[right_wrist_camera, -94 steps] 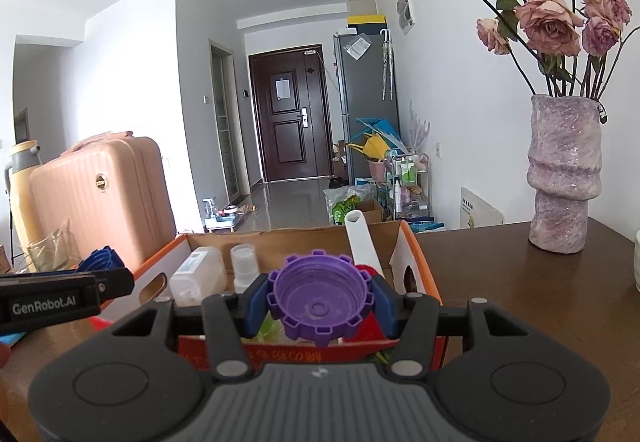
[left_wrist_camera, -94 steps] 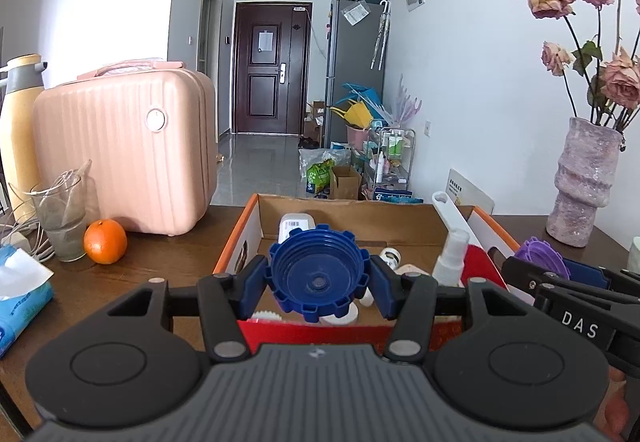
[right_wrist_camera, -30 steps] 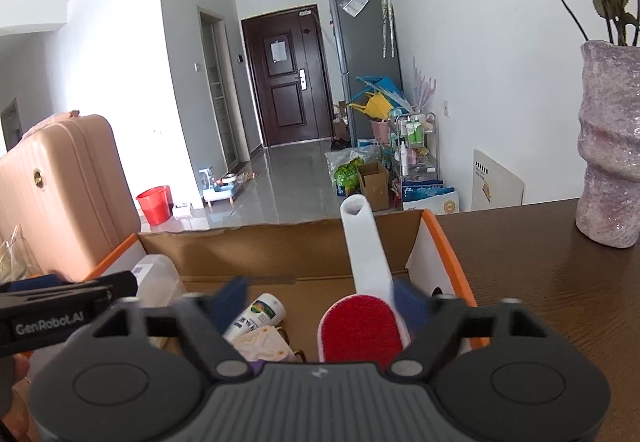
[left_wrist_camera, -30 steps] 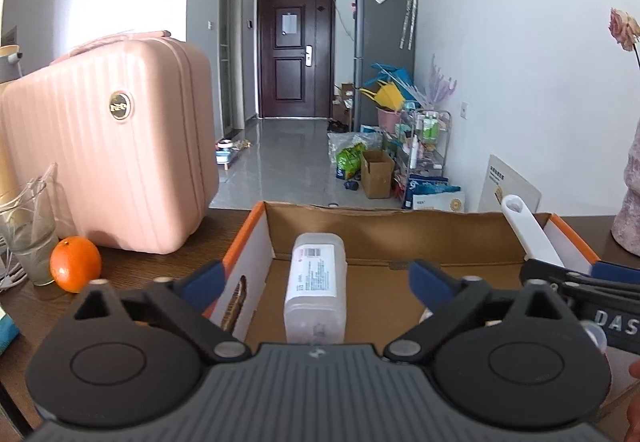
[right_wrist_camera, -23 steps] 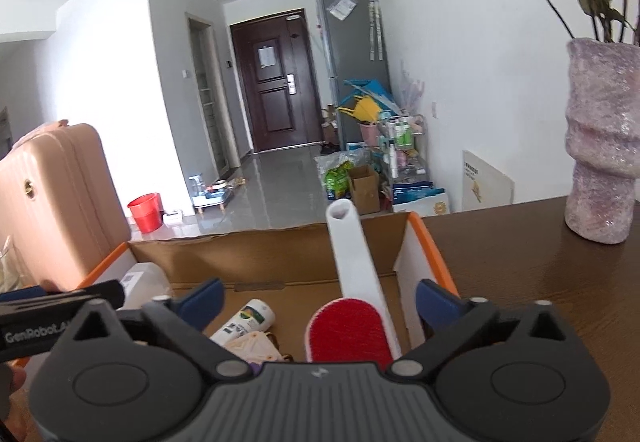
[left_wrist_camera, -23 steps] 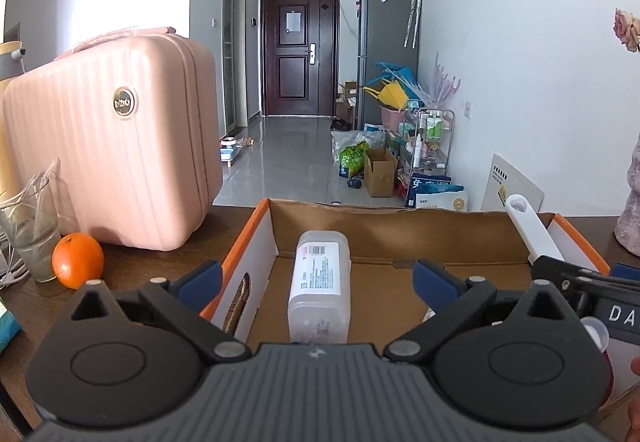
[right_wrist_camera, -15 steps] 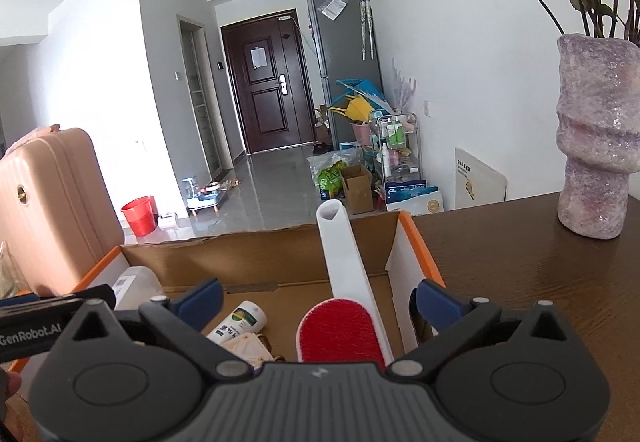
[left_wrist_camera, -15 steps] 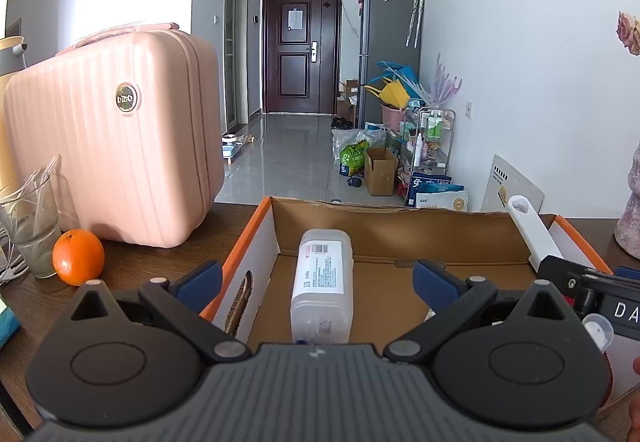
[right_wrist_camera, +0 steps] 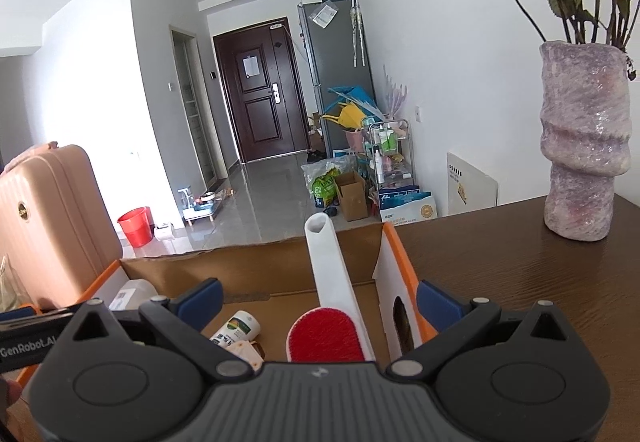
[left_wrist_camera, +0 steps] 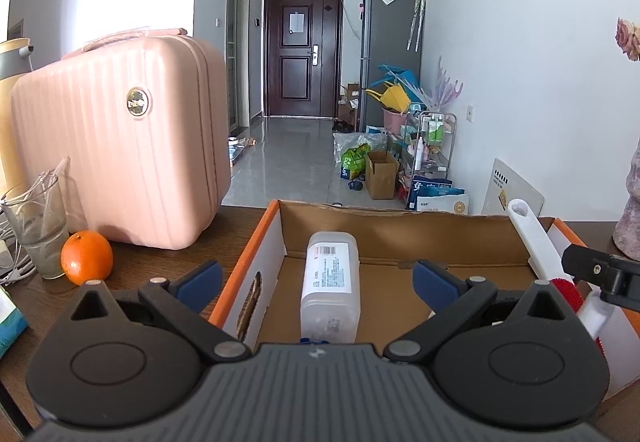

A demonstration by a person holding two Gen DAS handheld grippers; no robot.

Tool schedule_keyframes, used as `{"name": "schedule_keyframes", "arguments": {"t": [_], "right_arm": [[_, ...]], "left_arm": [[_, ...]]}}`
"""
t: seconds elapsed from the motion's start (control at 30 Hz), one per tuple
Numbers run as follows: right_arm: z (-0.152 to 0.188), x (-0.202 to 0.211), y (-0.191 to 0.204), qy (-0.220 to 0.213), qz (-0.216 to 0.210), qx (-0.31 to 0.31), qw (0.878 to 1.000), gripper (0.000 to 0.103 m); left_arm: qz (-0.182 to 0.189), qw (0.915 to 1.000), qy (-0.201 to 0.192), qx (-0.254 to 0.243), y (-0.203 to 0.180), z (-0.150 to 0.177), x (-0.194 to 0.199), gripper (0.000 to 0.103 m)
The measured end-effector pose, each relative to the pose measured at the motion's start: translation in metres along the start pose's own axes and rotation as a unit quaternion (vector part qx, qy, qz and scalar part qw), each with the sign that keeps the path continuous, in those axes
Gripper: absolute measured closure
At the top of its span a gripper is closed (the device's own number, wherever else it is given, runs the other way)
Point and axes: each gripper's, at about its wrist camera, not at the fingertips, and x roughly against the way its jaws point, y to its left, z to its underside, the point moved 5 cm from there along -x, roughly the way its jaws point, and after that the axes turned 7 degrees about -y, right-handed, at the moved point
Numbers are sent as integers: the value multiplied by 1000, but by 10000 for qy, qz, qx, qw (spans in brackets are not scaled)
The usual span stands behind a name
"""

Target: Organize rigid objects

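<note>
The orange-edged cardboard box (left_wrist_camera: 400, 278) on the dark wooden table (right_wrist_camera: 520, 262) is the landmark here, and both grippers hover just in front of its near edge, looking in. Three seconds ago each carried a ridged plastic cap, blue on the left and purple on the right; now neither does. The left gripper (left_wrist_camera: 316, 278) is spread wide with nothing between its blue pads (left_wrist_camera: 200, 280), and the right gripper (right_wrist_camera: 318, 300) is equally wide and empty. A sliver of blue shows at the box's near edge just above the left gripper's body, which I take to be the blue cap (left_wrist_camera: 314, 341) lying inside; the purple cap is not visible, probably hidden under the right gripper.

Going down in size inside the box: the white-handled lint brush with a red pad (right_wrist_camera: 326, 306) leans against the right wall, its handle rising above the rim. The translucent white rectangular bottle (left_wrist_camera: 331, 290) lies flat along the left half, label up. A small white bottle with a green label (right_wrist_camera: 236, 329) lies near the middle.

Outside the box, to its left, stand a pink ribbed hard-shell suitcase (left_wrist_camera: 120, 146), a clear drinking glass (left_wrist_camera: 38, 226) and an orange (left_wrist_camera: 87, 258); to its right stands a mauve textured vase (right_wrist_camera: 580, 146).

My judgement is that both caps are delivered, so this deposit step is finished and each gripper is free for the next loose item.
</note>
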Motion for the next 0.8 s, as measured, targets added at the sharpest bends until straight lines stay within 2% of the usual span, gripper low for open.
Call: {"name": "schedule_keyframes", "arguments": {"t": [0.3, 0.63, 0.8], "right_arm": [[-1, 27, -5, -129, 8, -36, 9999, 0], [3, 82, -3, -221, -102, -78, 9997, 0], [7, 118, 3, -291, -147, -14, 9995, 0]], "left_arm": [[-3, 10000, -94, 23, 12, -1, 24, 0], [131, 9992, -359, -84, 22, 2, 89, 0], [275, 9989, -358, -121, 25, 10, 126, 0]]}}
